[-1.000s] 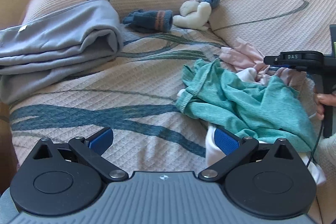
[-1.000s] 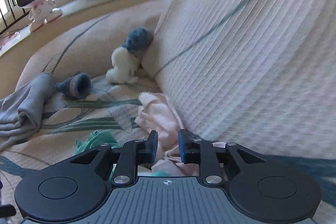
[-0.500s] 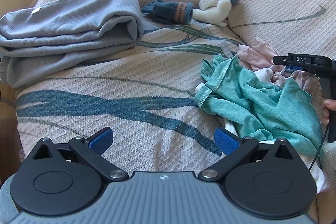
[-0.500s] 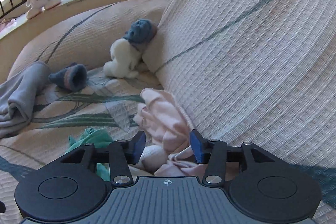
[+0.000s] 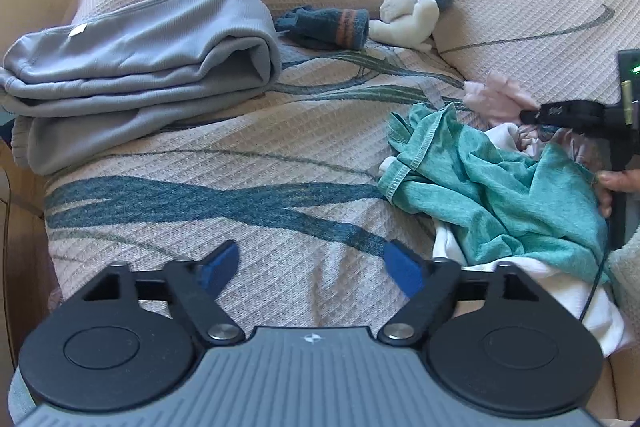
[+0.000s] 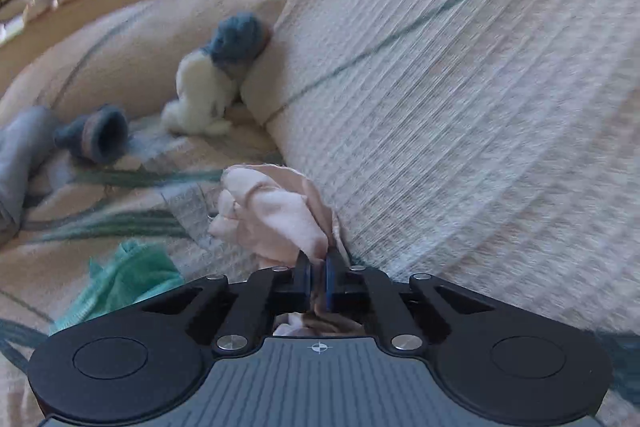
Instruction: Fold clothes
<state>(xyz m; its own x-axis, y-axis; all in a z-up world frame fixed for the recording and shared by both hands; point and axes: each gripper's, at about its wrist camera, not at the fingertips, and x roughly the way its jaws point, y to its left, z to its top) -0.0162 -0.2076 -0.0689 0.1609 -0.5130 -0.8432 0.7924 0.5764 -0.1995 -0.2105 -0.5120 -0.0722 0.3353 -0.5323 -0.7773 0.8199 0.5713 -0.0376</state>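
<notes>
We see the right gripper (image 6: 318, 277) pinching a crumpled pale pink garment (image 6: 276, 215) at the foot of a large beige waffle-weave cushion (image 6: 460, 107). Our left gripper (image 5: 312, 263), its jaws just narrowing yet spread over bare sofa cover, sits beside a rumpled teal shirt (image 5: 492, 191). A folded grey garment (image 5: 136, 55) lies farther from the cushion.

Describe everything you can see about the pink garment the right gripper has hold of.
The pink garment is pale, soft, thin cloth, bunched into a crumpled lump with ruffled folds; its type cannot be told. It sits on the patterned cover at the foot of the big cushion, beside the teal garment and a white one. The right gripper has just closed and its jaws pinch a fold of it.
</notes>
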